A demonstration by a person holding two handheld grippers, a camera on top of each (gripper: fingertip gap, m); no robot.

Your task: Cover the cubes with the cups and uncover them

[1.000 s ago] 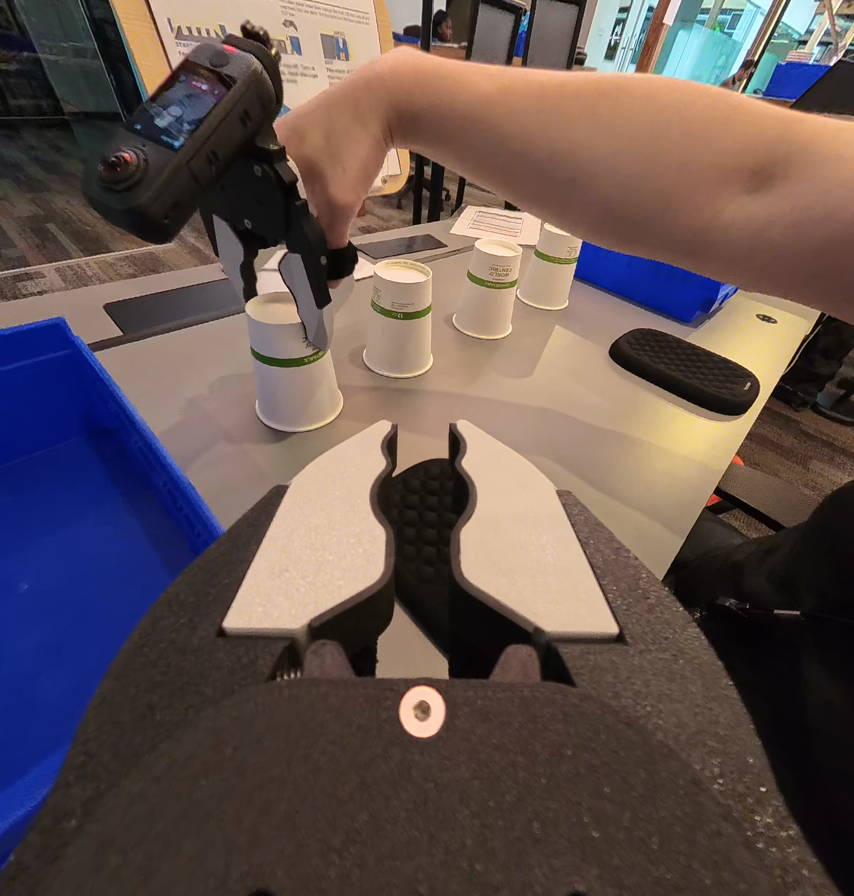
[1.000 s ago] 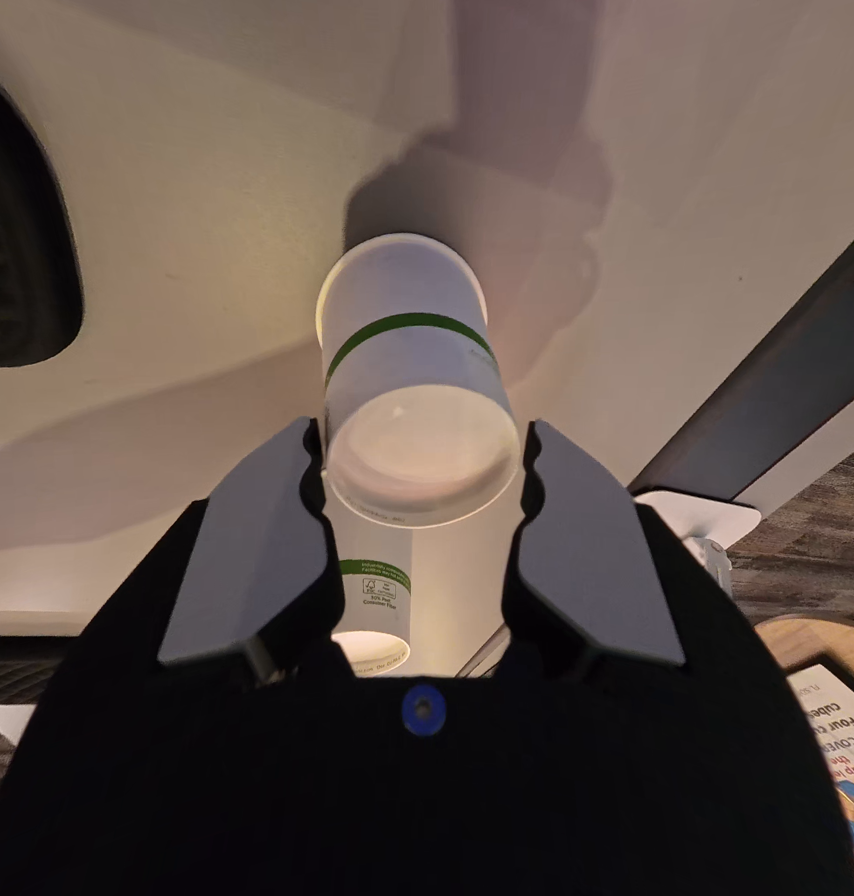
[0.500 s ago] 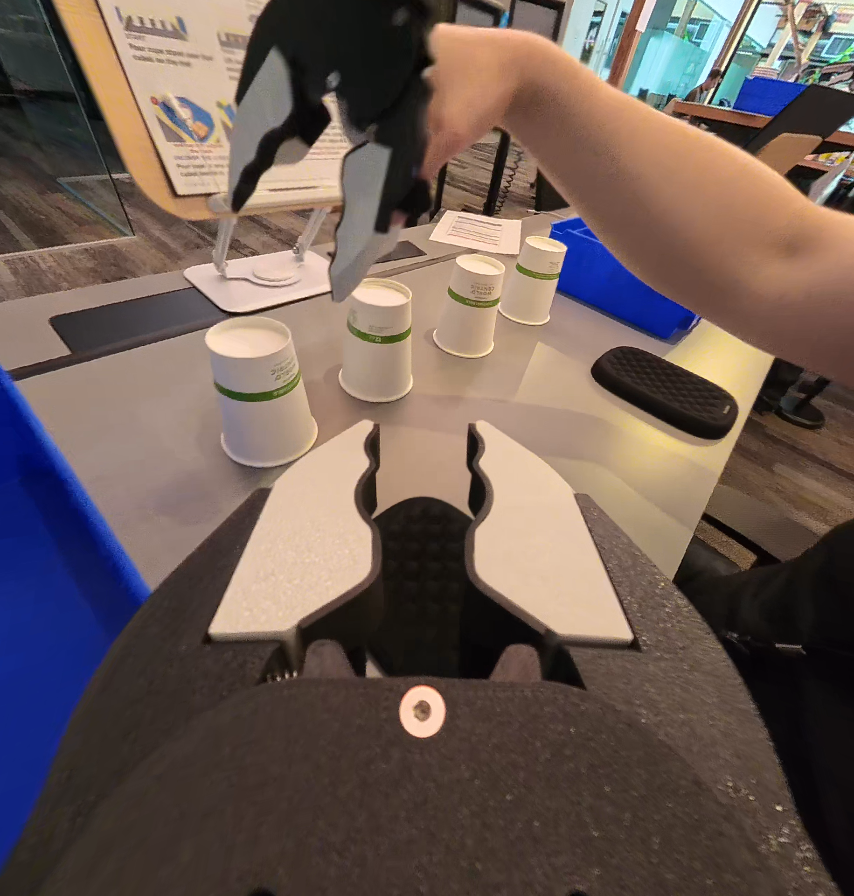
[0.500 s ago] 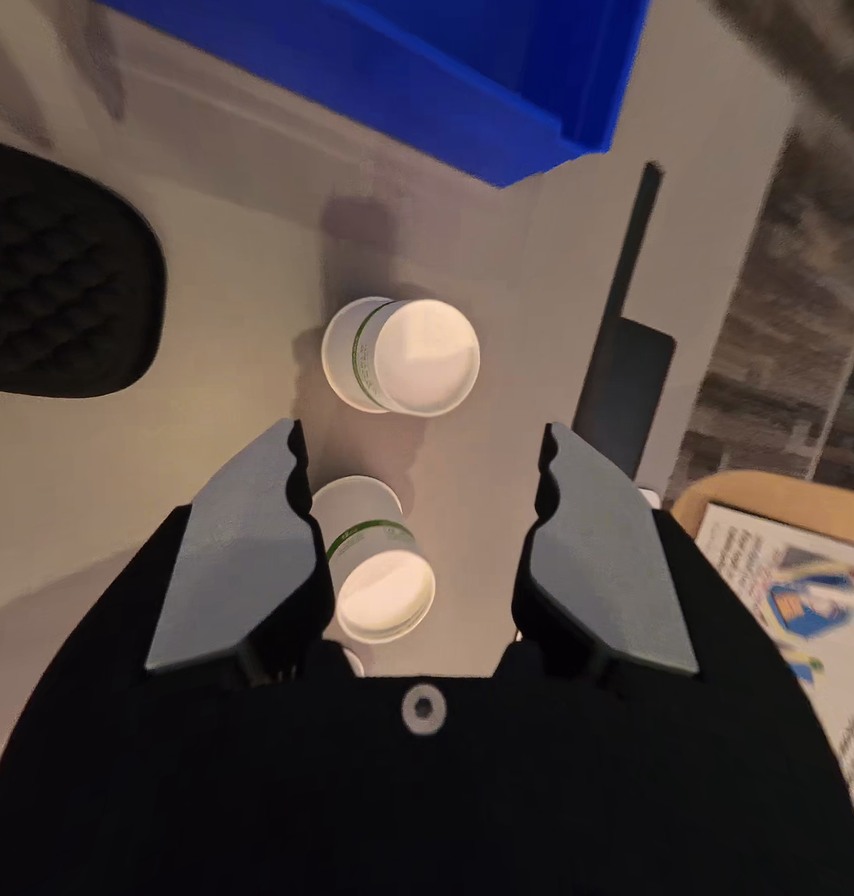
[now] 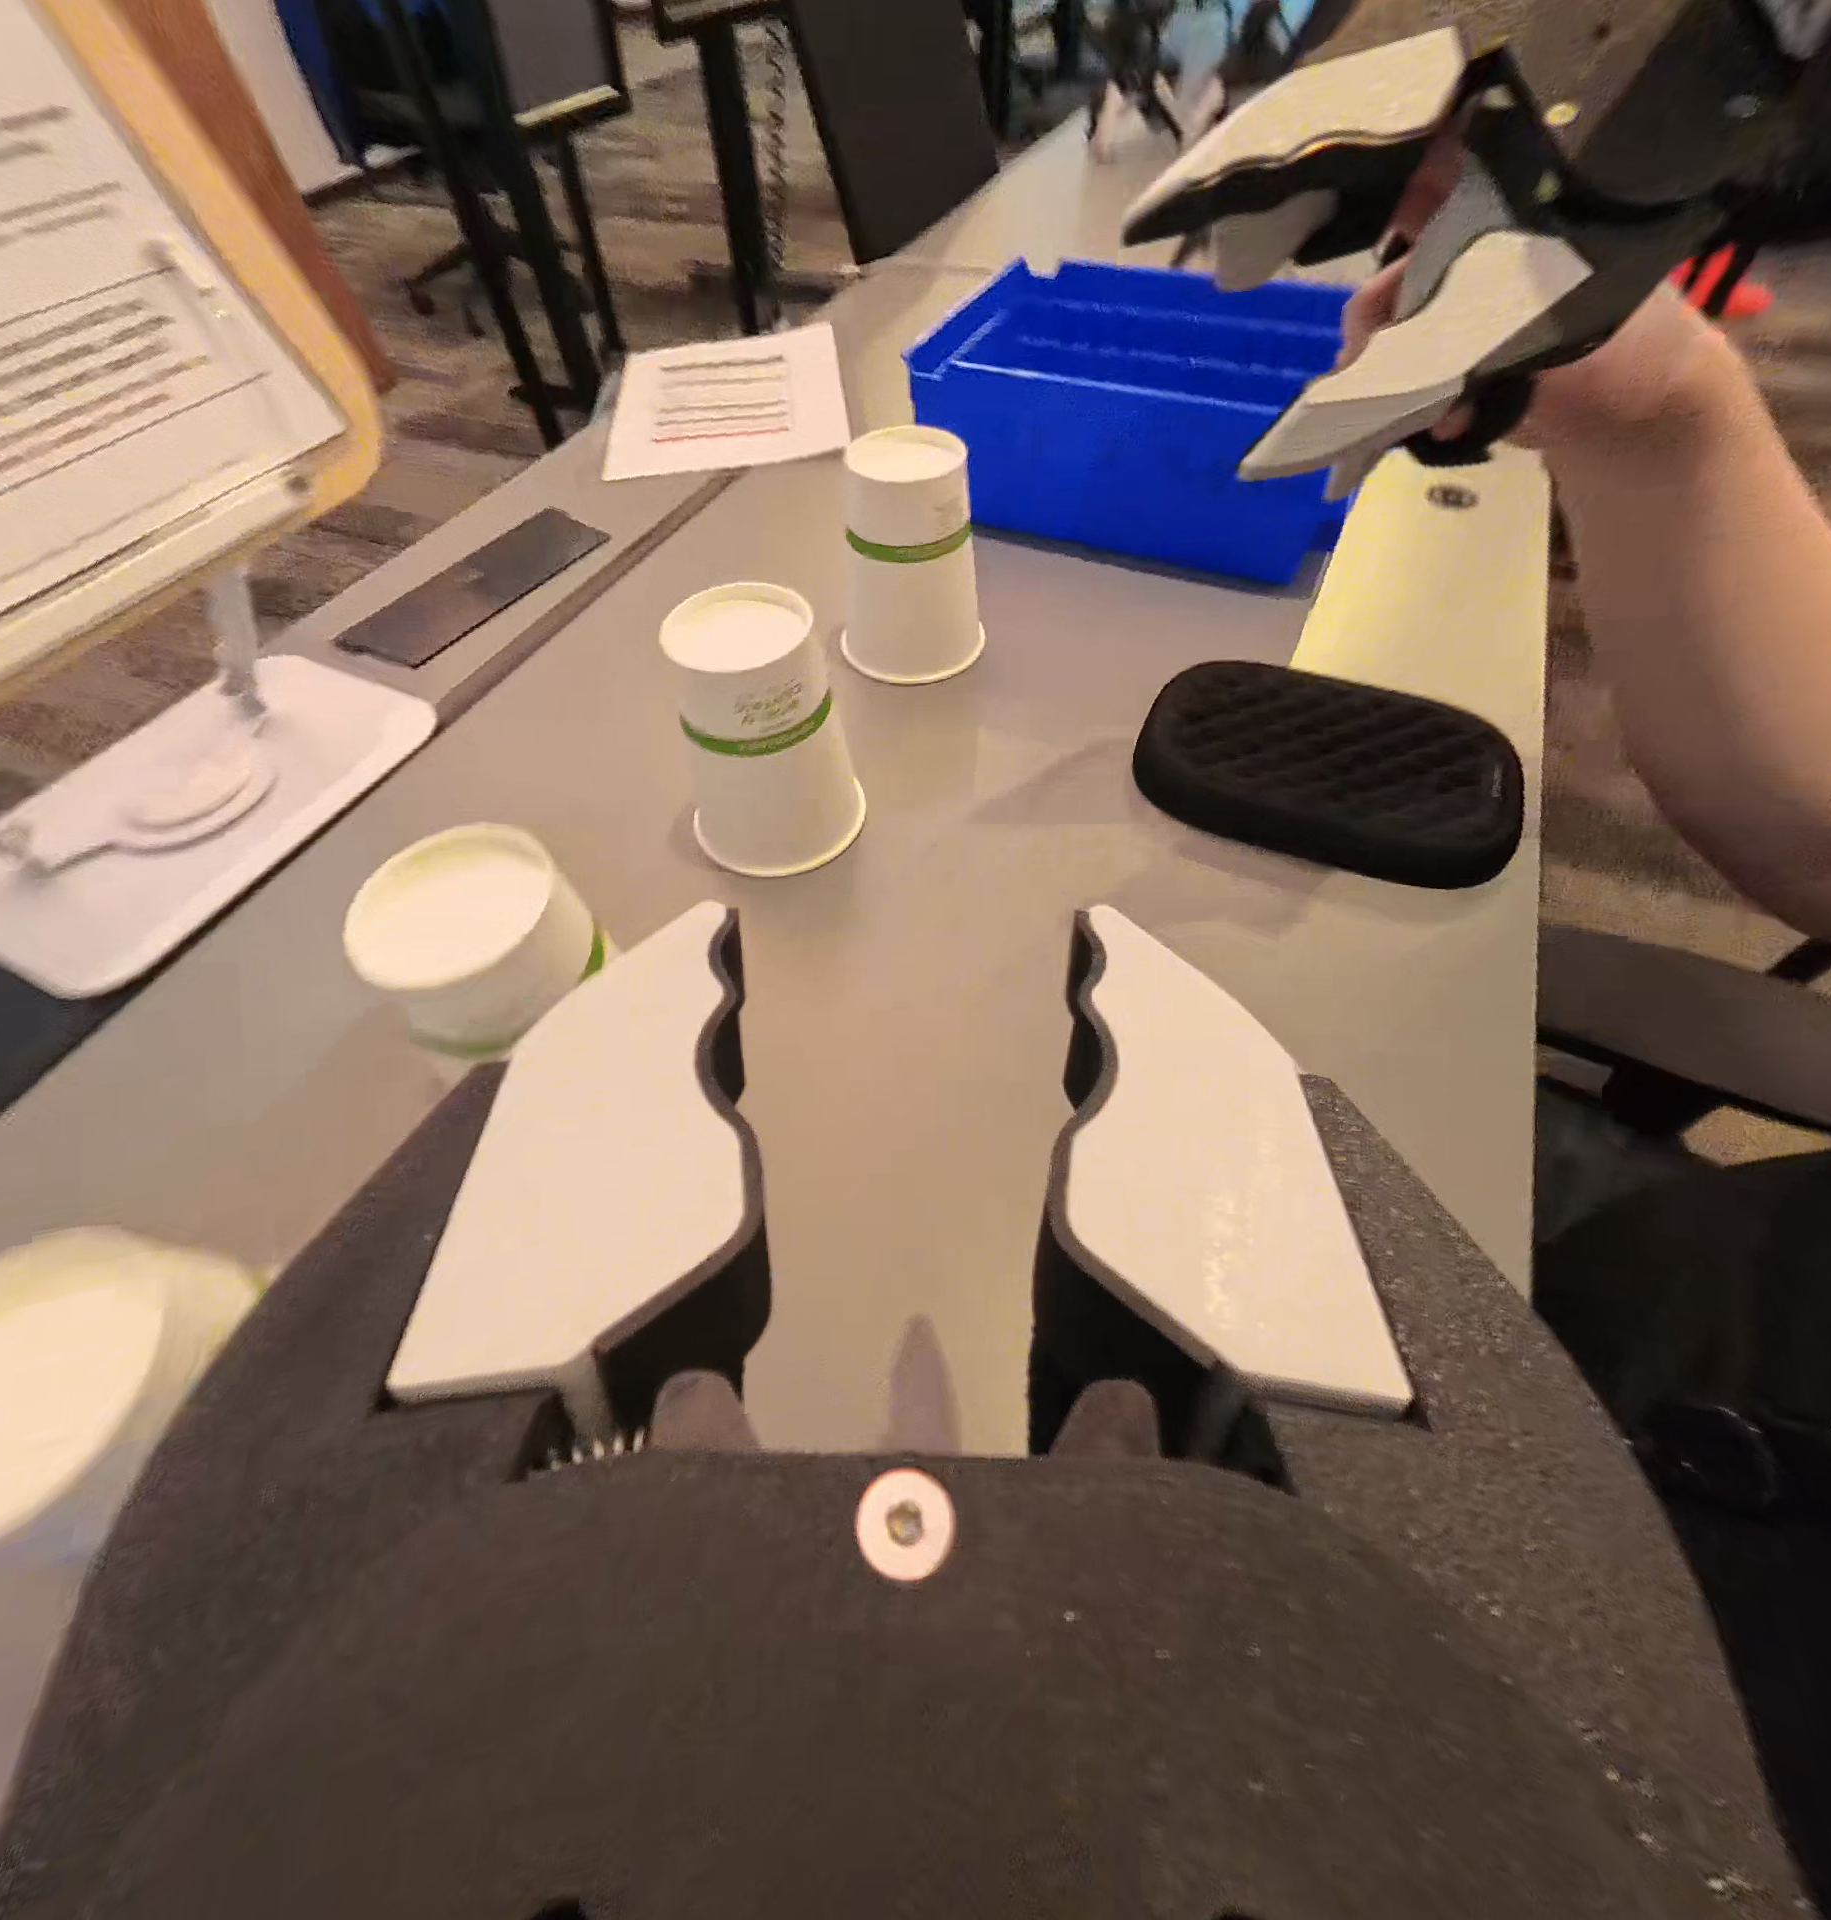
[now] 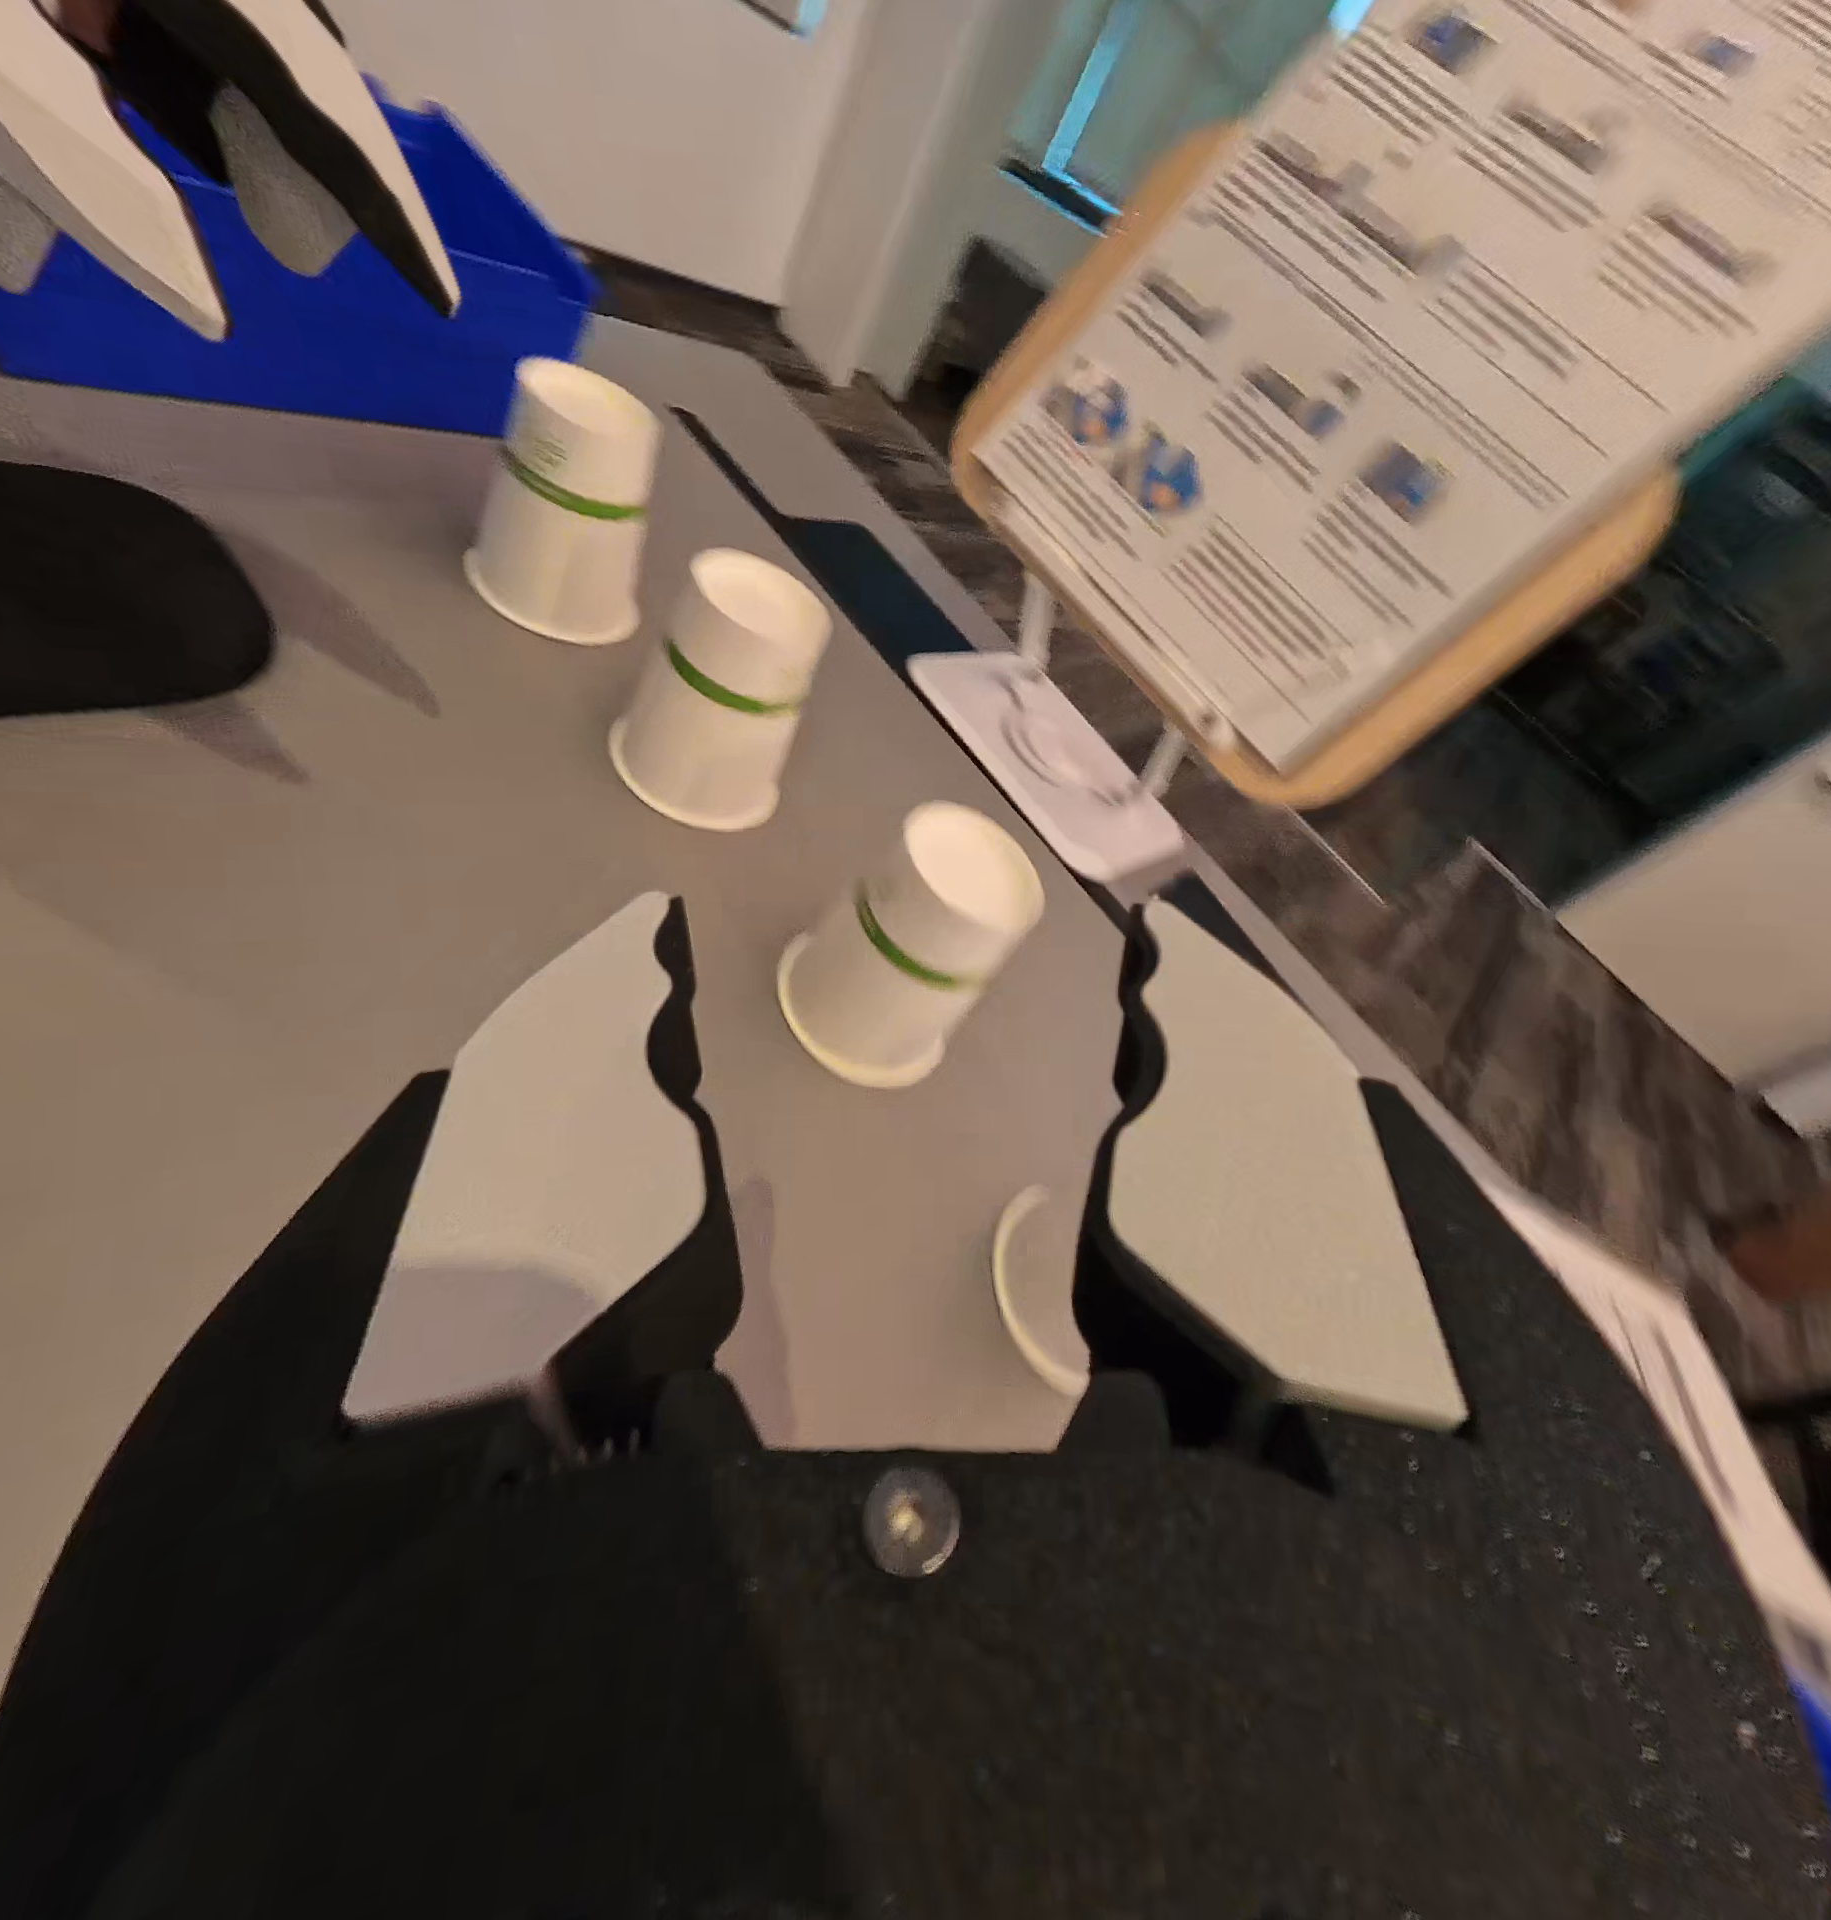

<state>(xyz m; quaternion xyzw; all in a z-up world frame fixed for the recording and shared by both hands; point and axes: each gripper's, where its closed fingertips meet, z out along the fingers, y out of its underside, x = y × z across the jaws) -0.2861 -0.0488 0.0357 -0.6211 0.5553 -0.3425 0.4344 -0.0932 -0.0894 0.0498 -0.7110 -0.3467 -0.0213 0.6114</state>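
1. While both grippers hover above the grey table, four white paper cups with green bands stand upside down on it in a row, seen from the left wrist view.
2. From left to right in that view: a blurred cup at the frame's edge, a second cup partly behind the left gripper's finger, a third cup, and a fourth cup nearest the blue bin.
3. No cubes can be seen; what lies under the cups is hidden.
4. The blue bin's visible interior shows only ribbed blue walls.
5. A black textured pad lies right of the cups.
6. The left gripper is released, fingers spread over bare table, grasping nothing.
7. The right gripper, raised above the bin, is likewise spread and empty; its own view confirms this.
8. A signboard on a white stand is at far left.
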